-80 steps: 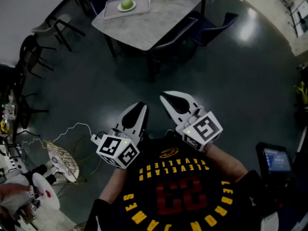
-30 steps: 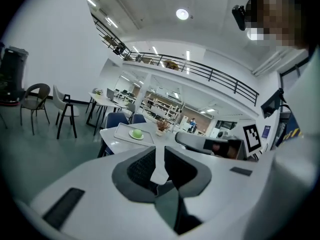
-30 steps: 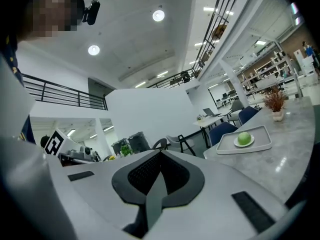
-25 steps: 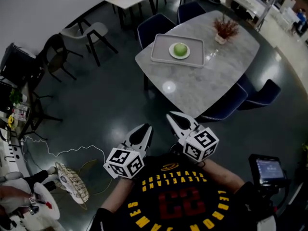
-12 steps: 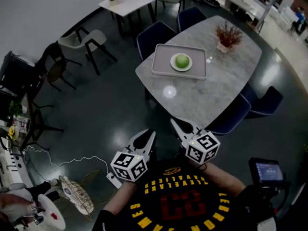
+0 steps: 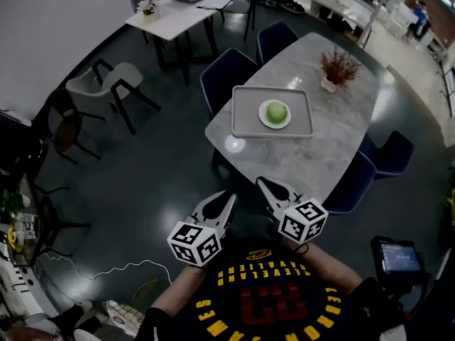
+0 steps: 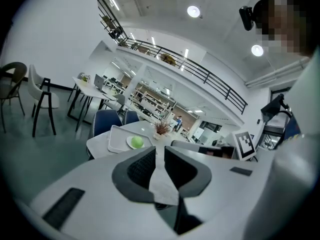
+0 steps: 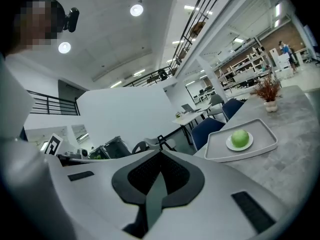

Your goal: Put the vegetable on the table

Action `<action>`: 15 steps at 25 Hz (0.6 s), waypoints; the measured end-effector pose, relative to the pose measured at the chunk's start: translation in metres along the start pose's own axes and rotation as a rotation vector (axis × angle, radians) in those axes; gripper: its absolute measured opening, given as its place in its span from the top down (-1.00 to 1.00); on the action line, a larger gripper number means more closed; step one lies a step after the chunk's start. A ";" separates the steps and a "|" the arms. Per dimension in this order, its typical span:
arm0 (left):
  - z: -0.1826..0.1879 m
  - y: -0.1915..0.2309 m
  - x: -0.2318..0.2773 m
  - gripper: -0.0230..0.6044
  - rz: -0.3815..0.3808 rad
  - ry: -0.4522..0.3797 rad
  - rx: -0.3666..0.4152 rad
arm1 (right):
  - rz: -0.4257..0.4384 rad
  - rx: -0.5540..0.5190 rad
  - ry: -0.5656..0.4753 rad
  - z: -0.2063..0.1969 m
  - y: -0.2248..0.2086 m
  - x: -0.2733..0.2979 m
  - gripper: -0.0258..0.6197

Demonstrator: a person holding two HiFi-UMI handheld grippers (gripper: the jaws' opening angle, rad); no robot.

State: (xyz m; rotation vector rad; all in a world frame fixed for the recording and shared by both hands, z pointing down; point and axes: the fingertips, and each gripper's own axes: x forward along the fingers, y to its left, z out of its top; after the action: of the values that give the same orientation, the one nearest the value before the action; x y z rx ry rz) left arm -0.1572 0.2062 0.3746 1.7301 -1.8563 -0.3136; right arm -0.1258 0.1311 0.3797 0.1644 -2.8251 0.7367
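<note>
Seen from the head view, a person holds the left gripper point(image 6: 224, 203) and right gripper point(image 6: 269, 187) over dark floor point(image 6: 142, 162), just short of a grey table point(image 6: 334, 144). The vegetable point(image 6: 276, 111), round and green, sits on a plate point(image 6: 261, 114) in a tray point(image 6: 245, 112) near the table's far-left end, well apart from both grippers; a plant point(image 6: 338, 66) stands beside the tray.

Only the gripper views settle the jaws. The left gripper point(image 7: 159, 151) shows a narrow gap between its tips, empty, with the vegetable point(image 7: 136, 142) beyond. The right gripper point(image 8: 160, 155) has its tips together on nothing; the vegetable point(image 8: 240, 137) lies off to its right.

Those views also take in a balcony railing point(image 7: 200, 74) overhead, which the head view misses, while blue chairs point(image 6: 227, 69) ringing the table show best from above.
</note>
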 end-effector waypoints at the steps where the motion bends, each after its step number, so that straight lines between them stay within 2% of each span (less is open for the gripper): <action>1: 0.004 0.009 0.003 0.75 -0.016 0.008 -0.007 | -0.019 0.006 0.004 -0.002 -0.001 0.007 0.91; 4: 0.007 0.029 0.013 0.75 -0.061 0.041 -0.041 | -0.085 0.024 0.005 -0.005 -0.009 0.017 0.91; 9: 0.010 0.027 0.040 0.75 -0.137 0.095 -0.072 | -0.184 0.073 -0.003 0.003 -0.033 0.010 0.91; 15: 0.027 0.029 0.075 0.75 -0.143 0.100 -0.053 | -0.200 0.126 -0.048 0.025 -0.072 0.016 0.91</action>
State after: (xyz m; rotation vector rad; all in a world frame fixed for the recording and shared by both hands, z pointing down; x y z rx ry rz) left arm -0.1953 0.1318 0.3871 1.8117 -1.6437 -0.3232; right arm -0.1346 0.0554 0.3957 0.4839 -2.7532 0.8748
